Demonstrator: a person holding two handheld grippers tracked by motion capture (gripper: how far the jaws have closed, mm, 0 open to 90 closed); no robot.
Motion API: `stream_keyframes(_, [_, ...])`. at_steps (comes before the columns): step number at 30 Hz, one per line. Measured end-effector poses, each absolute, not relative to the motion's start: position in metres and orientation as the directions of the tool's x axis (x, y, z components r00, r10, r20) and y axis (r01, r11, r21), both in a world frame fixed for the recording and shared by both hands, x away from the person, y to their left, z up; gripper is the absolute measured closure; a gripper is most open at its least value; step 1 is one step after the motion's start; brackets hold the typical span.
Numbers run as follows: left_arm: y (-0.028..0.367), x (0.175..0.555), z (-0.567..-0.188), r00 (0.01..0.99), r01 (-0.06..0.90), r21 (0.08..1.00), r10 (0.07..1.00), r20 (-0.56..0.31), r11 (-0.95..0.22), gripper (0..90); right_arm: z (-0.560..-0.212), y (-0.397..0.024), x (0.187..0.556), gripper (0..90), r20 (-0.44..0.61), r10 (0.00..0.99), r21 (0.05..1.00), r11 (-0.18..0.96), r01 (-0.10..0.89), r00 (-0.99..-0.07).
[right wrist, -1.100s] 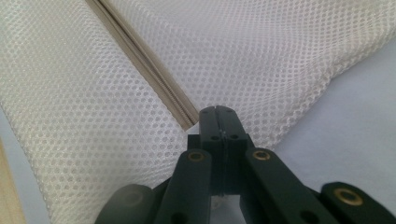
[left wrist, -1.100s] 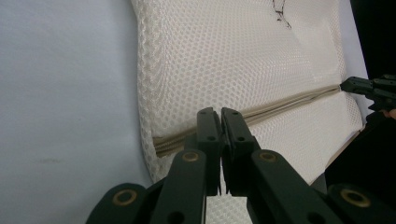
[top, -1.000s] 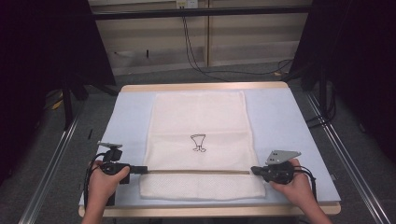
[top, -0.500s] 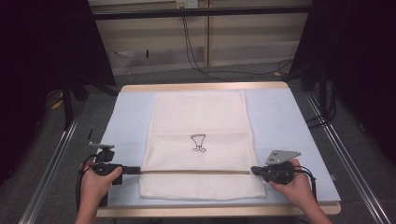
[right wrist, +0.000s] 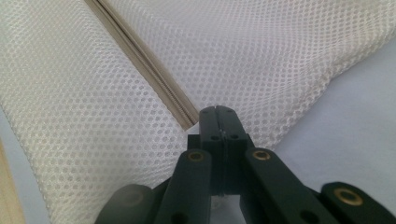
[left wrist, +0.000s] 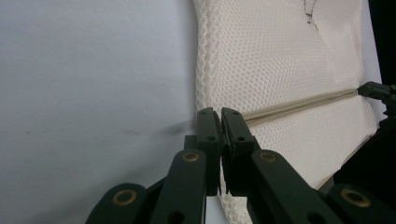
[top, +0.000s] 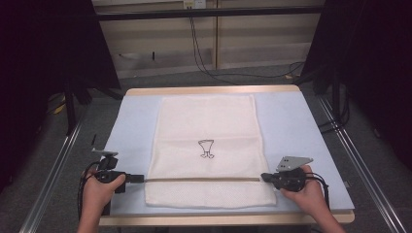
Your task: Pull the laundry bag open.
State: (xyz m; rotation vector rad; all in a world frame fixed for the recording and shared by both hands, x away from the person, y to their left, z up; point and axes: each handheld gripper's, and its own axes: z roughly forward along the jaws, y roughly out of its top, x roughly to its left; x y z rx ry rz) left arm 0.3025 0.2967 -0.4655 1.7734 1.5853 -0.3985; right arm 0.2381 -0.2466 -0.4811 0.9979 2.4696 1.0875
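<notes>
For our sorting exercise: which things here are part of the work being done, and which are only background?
In use: mesh laundry bag; its zipper; left claw and right claw, each shut at a zipper end.

Background: table; hanging cable; floor rails.

no readable txt, labels or nos.

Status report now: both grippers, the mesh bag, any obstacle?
Left gripper shut at zipper's left end. Right gripper shut at its right end. Mesh bag flat on table. No obstacle.
</notes>
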Motion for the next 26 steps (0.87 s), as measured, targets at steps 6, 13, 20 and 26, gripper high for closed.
stream_keyframes(6, [0.296, 0.303, -0.463, 0.211, 0.953, 0.304, 0.743, -0.635, -0.011, 87.3, -0.481, -0.247, 0.238, 90.0, 0.032, 0.683, 0.728, 0.484, 0.486, -0.729])
stream_keyframes(13, [0.300, 0.302, -0.452, 0.288, 0.912, 0.410, 0.740, -0.608, -0.018, 79.5, -0.479, -0.250, 0.239, 84.7, 0.032, 0.667, 0.737, 0.487, 0.468, -0.744])
stream_keyframes(20, [0.302, 0.303, -0.450, 0.289, 0.836, 0.547, 0.816, -0.501, 0.041, 54.1, -0.468, -0.262, 0.241, 54.1, -0.009, 0.740, 0.784, 0.423, 0.455, -0.672])
stream_keyframes(26, [0.301, 0.307, -0.449, 0.301, 0.742, 0.669, 0.910, -0.284, -0.036, 39.5, -0.466, -0.271, 0.245, 29.1, -0.025, 0.810, 0.802, 0.367, 0.472, -0.586])
